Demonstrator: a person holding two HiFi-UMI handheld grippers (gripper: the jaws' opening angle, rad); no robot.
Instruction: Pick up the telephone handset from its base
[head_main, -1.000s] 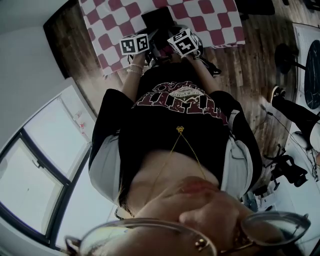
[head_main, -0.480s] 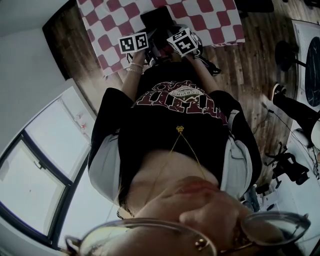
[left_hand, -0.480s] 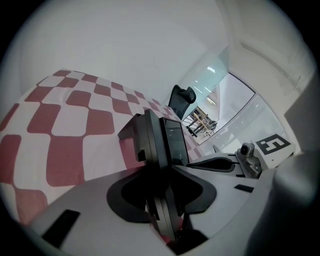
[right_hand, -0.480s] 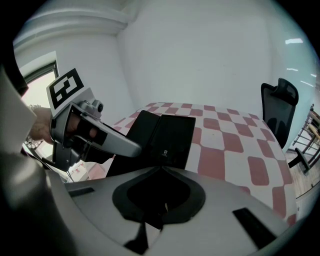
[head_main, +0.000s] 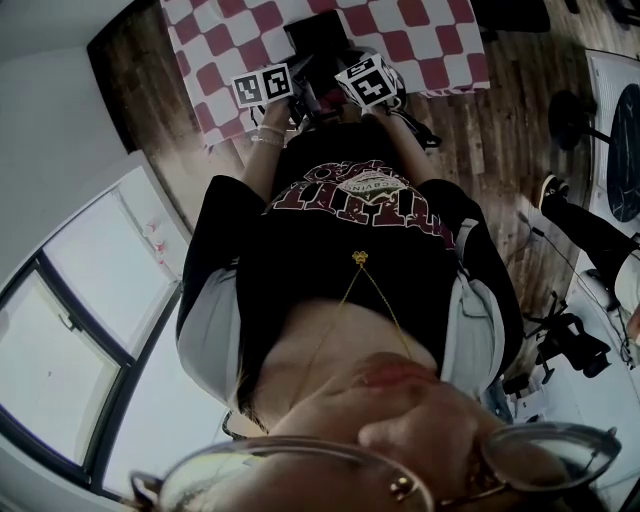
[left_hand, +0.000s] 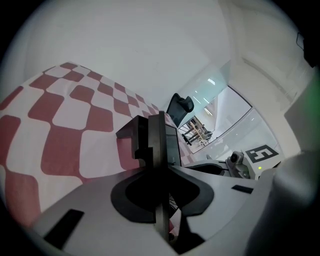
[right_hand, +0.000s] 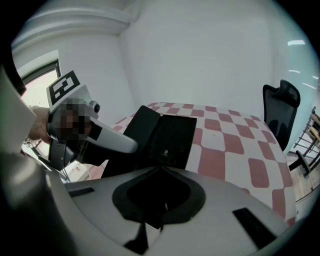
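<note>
A black telephone (right_hand: 172, 137) lies on the red-and-white checked tablecloth (right_hand: 225, 145), its handset (right_hand: 142, 125) along its left side. My left gripper (right_hand: 122, 145) reaches onto that handset from the left. In the left gripper view the handset (left_hand: 134, 136) sits dark right at the jaws, which are closing around it; black on black hides whether the pads press on it. My right gripper (head_main: 340, 100) hovers just short of the phone's near edge, jaws together with nothing in them. In the head view both marker cubes sit over the phone (head_main: 318, 35).
The table's near edge is right below my hands. A black office chair (right_hand: 280, 107) stands beyond the table's far right corner. Wooden floor (head_main: 490, 130) surrounds the table, and a window (head_main: 60, 340) is on the left.
The left gripper's marker cube has rolled slightly and edged toward the phone. The right gripper has stayed put.
</note>
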